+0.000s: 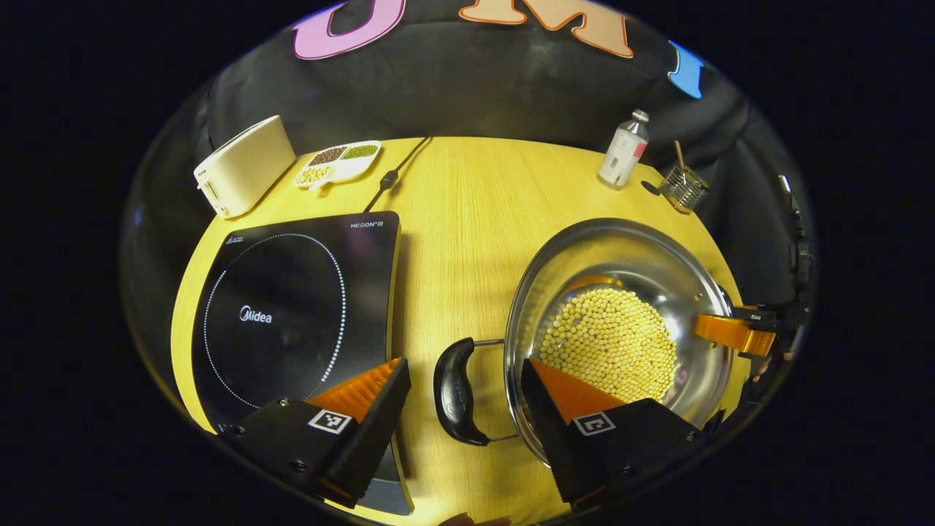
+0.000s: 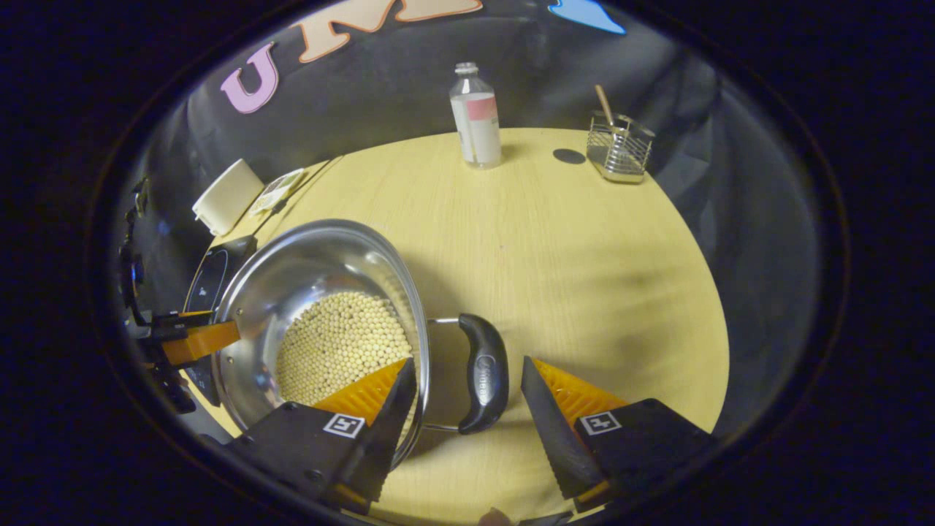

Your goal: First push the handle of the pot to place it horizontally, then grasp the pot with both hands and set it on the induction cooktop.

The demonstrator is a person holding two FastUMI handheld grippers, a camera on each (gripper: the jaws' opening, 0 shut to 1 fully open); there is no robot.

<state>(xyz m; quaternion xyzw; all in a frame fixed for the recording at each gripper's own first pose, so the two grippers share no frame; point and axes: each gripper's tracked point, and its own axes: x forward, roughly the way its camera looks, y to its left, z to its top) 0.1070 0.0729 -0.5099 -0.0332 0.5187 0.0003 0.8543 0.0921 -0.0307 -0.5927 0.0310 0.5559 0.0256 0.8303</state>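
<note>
Pot [image 1: 657, 256] sits on the worktop [image 1: 467, 212], right of the induction cooktop [image 1: 292, 314], not on it. Steel, open top, a layer of pale round beans [image 1: 610, 343] in the bottom. Two black loop handles, one per side, both lying horizontal.

Left gripper [image 1: 464, 398]: fingers spread wide, straddling the pot's left handle [image 1: 454, 391]; the handle sits in the gap, no visible contact. One finger is over the cooktop's near corner, the other overlaps the pot rim. Holding nothing.

Right gripper [image 2: 467, 391]: fingers likewise wide apart, around the right handle [image 2: 486, 372], gap visible on both sides. One finger overlaps the rim and beans, the other is over bare worktop. Holding nothing.

In the left gripper view the far gripper shows at the pot's right rim; in the right gripper view the far gripper shows at its left rim.

Between pot and cooktop: only a strip of bare worktop, plus the left handle and left fingers.

Around, all at the far edge, well apart from the pot:
- 1 white toaster [image 1: 245, 164], back left, beside the cooktop
- 1 divided dish [image 1: 337, 162] with three kinds of grains, next to the toaster
- 1 black power cord [image 1: 394, 172] running back from the cooktop
- 1 plastic bottle [image 2: 475, 117], upright
- 1 wire holder [image 2: 619, 150] with one wooden stick in it, right of the bottle
- 1 small dark round spot [image 2: 568, 155] between bottle and holder; can't tell what it is
</note>
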